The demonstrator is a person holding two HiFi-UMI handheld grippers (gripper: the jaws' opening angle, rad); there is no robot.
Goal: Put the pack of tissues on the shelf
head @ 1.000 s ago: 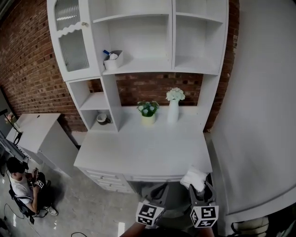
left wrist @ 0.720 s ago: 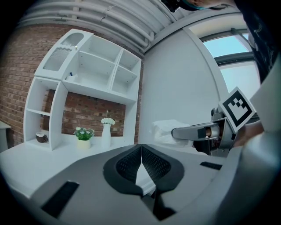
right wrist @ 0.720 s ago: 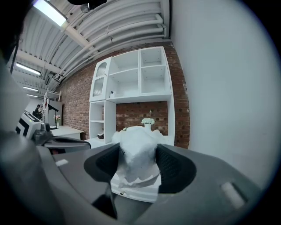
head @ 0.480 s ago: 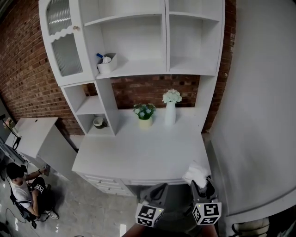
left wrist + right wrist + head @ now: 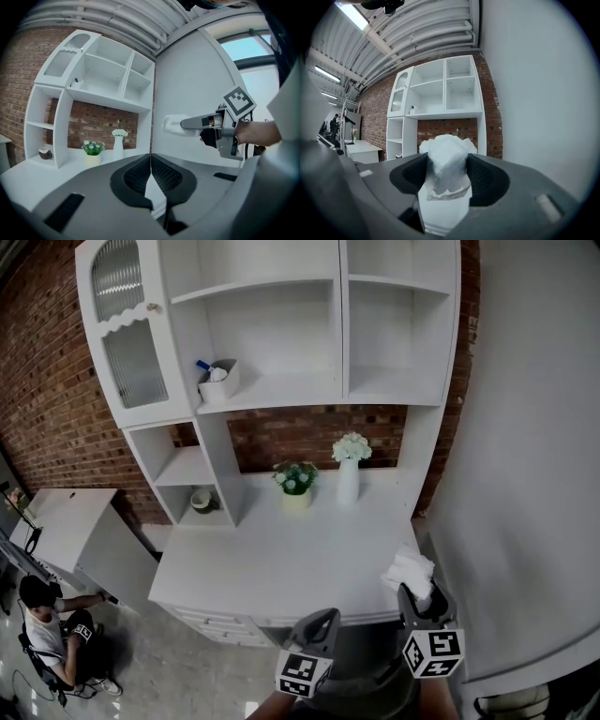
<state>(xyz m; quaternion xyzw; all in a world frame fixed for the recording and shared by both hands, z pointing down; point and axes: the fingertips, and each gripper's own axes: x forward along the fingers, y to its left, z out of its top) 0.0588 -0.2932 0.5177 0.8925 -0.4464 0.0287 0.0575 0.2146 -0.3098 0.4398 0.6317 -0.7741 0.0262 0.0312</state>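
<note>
The pack of tissues (image 5: pixel 410 570) is a soft white bundle clamped in my right gripper (image 5: pixel 413 591), held above the front right corner of the white desk (image 5: pixel 281 559). In the right gripper view the pack (image 5: pixel 446 159) fills the gap between the jaws of my right gripper (image 5: pixel 446 165) and points at the white shelf unit (image 5: pixel 440 96). My left gripper (image 5: pixel 322 619) hangs low before the desk's front edge. In its own view my left gripper (image 5: pixel 150 161) is shut and empty, with the pack (image 5: pixel 173 125) off to the right.
The shelf unit (image 5: pixel 281 390) has open compartments; a white container (image 5: pixel 217 382) stands on the middle shelf. A white vase of flowers (image 5: pixel 349 470) and a small potted plant (image 5: pixel 296 484) stand at the desk's back. A grey wall (image 5: pixel 525 474) rises at right. A person (image 5: pixel 42 624) sits at lower left.
My right gripper has risen and moved a little right with the pack of tissues. The left gripper has barely moved. The head view has shifted slightly against the shelf.
</note>
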